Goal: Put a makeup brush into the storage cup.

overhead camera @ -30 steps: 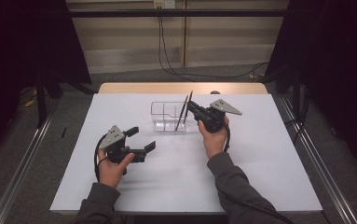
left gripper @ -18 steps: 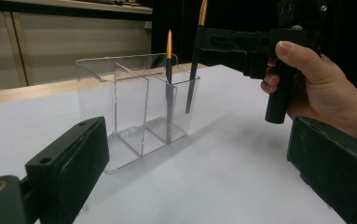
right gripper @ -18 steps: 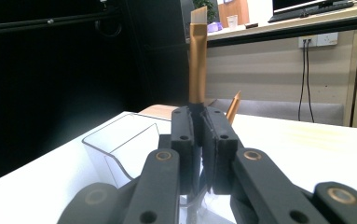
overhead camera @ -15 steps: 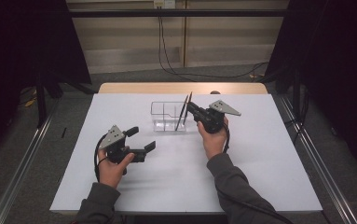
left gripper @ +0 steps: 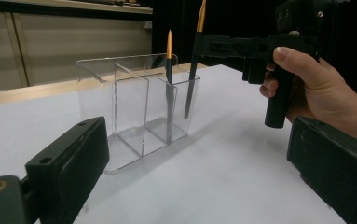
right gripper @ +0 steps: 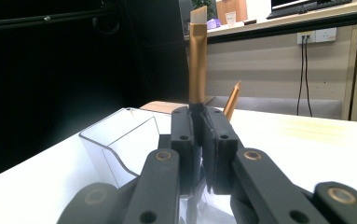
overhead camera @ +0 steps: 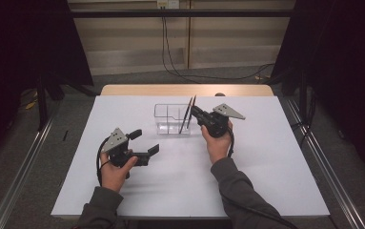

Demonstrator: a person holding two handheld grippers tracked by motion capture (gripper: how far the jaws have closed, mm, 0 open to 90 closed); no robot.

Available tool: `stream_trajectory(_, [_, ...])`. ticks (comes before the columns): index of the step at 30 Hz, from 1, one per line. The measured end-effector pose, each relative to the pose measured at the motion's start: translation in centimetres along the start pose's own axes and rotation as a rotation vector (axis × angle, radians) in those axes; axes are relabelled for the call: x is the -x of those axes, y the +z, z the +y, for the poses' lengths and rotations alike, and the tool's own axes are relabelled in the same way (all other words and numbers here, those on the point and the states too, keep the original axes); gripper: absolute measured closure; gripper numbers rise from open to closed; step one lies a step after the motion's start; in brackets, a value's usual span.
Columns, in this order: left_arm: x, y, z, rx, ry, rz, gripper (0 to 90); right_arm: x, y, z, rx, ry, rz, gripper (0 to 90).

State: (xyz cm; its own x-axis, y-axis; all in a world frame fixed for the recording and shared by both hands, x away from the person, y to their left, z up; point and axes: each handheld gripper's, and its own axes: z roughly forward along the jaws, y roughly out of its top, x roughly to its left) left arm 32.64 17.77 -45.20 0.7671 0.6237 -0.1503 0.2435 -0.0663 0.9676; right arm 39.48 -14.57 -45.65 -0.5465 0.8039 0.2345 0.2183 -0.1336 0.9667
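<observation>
Two brushes are here, both with dark handles and gold tops. One brush [left gripper: 168, 70] stands in the clear box [overhead camera: 167, 118], in the end part nearest the right gripper [overhead camera: 195, 112], and leans on the wall. The other brush [left gripper: 194, 60] is pinched in the right gripper, whose jaws are pressed together on its handle. In the left gripper view its low end hangs just outside the box, by the end wall. It stands almost straight up, tipped a little. The box sits on the white table [overhead camera: 266, 167], near the far edge. The left gripper [overhead camera: 144, 141] is nearer the person, well apart from the box. Its jaws are spread wide and nothing is between them.
</observation>
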Motion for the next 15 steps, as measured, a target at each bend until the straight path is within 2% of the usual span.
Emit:
stream_trajectory(2, [-0.04,-0.04,0.03,-0.002,0.012,0.008,5.6,-0.02,0.05,-0.09,0.001,-0.002,0.000,84.0])
stream_trajectory(15, [0.00,-0.06,0.06,-0.004,0.007,0.008,5.9,-0.06,0.16,-0.66,-0.027,-0.007,-0.006,83.8])
